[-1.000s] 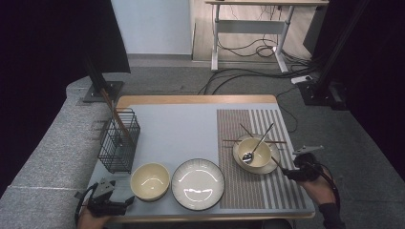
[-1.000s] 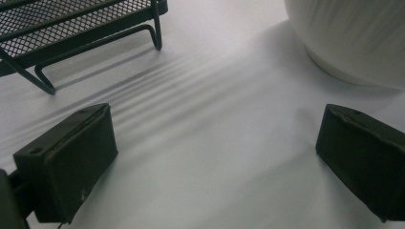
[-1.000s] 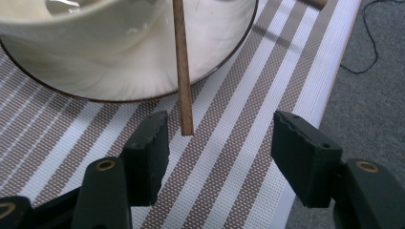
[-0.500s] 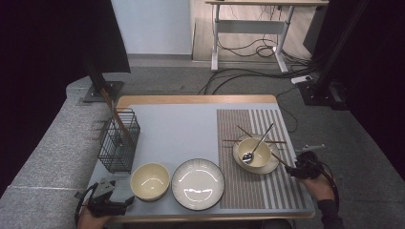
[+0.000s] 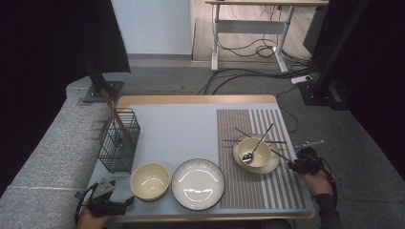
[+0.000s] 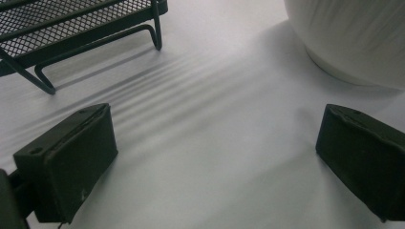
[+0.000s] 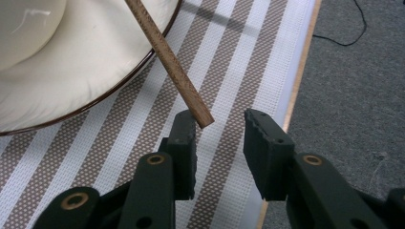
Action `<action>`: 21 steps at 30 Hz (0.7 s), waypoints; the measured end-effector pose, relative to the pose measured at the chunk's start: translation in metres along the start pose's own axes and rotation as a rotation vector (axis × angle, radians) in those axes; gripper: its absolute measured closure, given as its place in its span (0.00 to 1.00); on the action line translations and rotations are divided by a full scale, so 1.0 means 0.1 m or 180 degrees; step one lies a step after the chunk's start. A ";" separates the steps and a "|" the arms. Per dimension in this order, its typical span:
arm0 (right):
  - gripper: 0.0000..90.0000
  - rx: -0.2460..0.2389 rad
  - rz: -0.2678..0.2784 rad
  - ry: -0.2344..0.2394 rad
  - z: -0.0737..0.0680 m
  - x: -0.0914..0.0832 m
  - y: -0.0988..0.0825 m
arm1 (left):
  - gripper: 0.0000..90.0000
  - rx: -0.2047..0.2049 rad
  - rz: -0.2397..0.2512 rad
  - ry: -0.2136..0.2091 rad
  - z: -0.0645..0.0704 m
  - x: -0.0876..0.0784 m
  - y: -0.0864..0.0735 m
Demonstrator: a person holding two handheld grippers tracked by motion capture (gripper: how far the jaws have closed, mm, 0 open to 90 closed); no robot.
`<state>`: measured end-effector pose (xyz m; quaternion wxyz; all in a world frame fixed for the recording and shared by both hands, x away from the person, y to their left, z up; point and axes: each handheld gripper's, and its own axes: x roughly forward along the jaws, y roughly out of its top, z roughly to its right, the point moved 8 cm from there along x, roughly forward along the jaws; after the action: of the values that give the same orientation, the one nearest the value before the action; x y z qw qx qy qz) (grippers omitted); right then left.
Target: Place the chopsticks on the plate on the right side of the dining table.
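- Right claw (image 7: 219, 131) sits at the right edge of the worktop (image 5: 181, 124), its jaws partly closed and just now closing further; the end of a wooden chopstick (image 7: 167, 59) lies between them, against the left jaw, with a gap to the right jaw, so nothing is clamped.
- That chopstick runs from the claw up over the rim of a cream saucer (image 7: 90, 71) that carries a cream bowl (image 5: 253, 152); in the high view the right claw (image 5: 298, 164) is just beside that saucer.
- A spoon (image 5: 255, 147) leans in the bowl, and 2 more chopsticks (image 5: 243, 133) lie crossed behind it.
- All of this rests on a placemat (image 5: 282, 191) striped brown and white, covering the right part of the pale grey worktop, which has a wooden edge.
- Left claw (image 6: 215, 157) rests at the near left corner with its jaws spread wide over bare surface, gripping nothing; in the high view it (image 5: 119, 202) is just beside a second cream bowl (image 5: 150, 181).
- A dark-rimmed plate (image 5: 197, 183) lies between the 2 bowls.
- A black wire basket (image 5: 117, 143) stands at the left with a wooden stick upright in it.
- Around the worktop is grey carpet (image 5: 167, 76), with black cables (image 5: 248, 71) trailing to a desk frame at the back, black curtains at both sides and a pale wall.
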<state>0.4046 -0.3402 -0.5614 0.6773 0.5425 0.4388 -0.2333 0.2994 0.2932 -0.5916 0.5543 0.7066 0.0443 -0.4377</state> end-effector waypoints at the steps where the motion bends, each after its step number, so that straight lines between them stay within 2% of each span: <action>1: 0.74 0.0005 0.0006 -0.0009 0.01 0.00 0.01 | 0.00 0.0000 0.0000 0.0000 0.00 0.00 0.00; 12: 0.89 0.0103 0.0044 -0.0009 0.11 0.03 0.08 | 0.00 0.0000 0.0000 0.0001 0.00 0.00 0.00; 18: 0.91 0.0140 0.0082 0.0025 0.13 0.06 0.11 | 0.00 -0.0001 0.0001 0.0000 0.00 0.00 0.00; 21: 0.91 0.0109 0.0104 0.0034 0.11 0.07 0.14 | 0.00 -0.0001 0.0000 0.0000 0.00 0.00 0.00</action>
<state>0.4230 -0.3455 -0.5592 0.6693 0.5623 0.4294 -0.2267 0.2994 0.2932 -0.5916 0.5544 0.7065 0.0443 -0.4377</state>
